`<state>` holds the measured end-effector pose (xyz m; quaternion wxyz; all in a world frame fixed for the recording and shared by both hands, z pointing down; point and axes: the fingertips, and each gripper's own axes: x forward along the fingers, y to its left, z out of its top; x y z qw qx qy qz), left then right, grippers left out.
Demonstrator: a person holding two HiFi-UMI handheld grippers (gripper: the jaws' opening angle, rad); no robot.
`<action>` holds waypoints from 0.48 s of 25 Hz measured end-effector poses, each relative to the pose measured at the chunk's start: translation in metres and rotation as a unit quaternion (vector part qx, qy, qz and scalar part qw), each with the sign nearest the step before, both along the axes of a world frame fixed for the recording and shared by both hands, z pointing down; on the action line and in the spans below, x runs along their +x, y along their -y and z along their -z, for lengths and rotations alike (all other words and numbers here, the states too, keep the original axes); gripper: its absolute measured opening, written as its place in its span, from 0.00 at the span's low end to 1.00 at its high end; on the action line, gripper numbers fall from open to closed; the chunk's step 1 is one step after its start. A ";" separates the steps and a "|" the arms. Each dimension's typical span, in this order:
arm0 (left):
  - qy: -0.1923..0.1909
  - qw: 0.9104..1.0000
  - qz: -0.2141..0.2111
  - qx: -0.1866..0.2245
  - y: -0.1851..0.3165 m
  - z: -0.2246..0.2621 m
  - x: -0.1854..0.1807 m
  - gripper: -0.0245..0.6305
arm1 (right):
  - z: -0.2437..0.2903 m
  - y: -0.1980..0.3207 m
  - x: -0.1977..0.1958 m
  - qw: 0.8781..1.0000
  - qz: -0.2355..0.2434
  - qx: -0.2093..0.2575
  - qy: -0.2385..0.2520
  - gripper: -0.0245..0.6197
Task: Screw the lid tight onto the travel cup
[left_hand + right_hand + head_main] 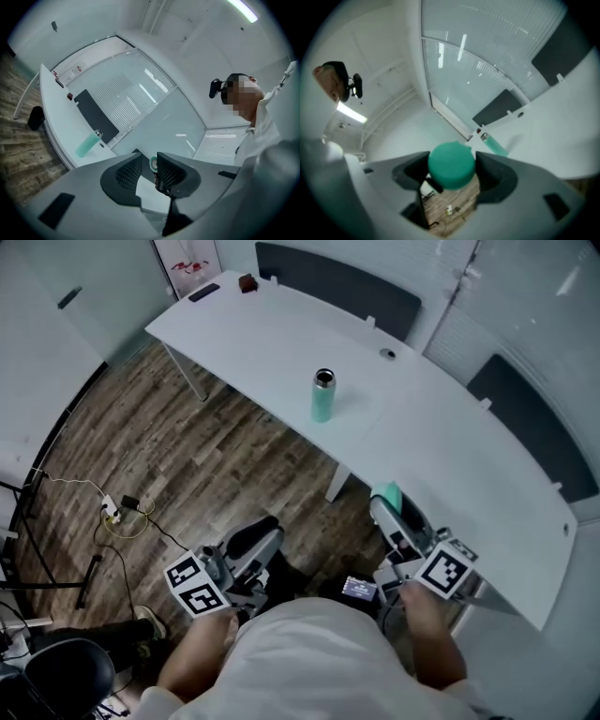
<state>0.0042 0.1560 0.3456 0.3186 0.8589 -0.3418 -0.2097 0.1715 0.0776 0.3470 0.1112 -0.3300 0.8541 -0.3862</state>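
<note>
white desk (262,324), cup (322,397) near its edge; lid (451,164) in right tool (452,169), left tool (150,169) closed

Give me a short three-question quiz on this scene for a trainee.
1. Multiple choice: what does the right gripper hold?
A) the green lid
B) a phone
C) nothing

2. True or false: the travel cup stands upright on the white table with no lid on it.

3. Short answer: does the left gripper touch the travel cup?

Key: 1 A; 2 true; 3 no, it is well apart from it.
</note>
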 end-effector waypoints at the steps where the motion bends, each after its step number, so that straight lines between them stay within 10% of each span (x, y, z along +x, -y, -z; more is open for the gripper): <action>1: 0.000 1.000 -0.006 -0.001 0.008 -0.001 -0.008 0.22 | 0.000 0.007 -0.009 1.000 -0.004 -0.001 0.000 0.53; 12: -0.006 0.997 -0.071 -0.010 0.072 -0.011 -0.076 0.22 | -0.005 0.060 -0.070 0.998 -0.067 -0.017 -0.016 0.53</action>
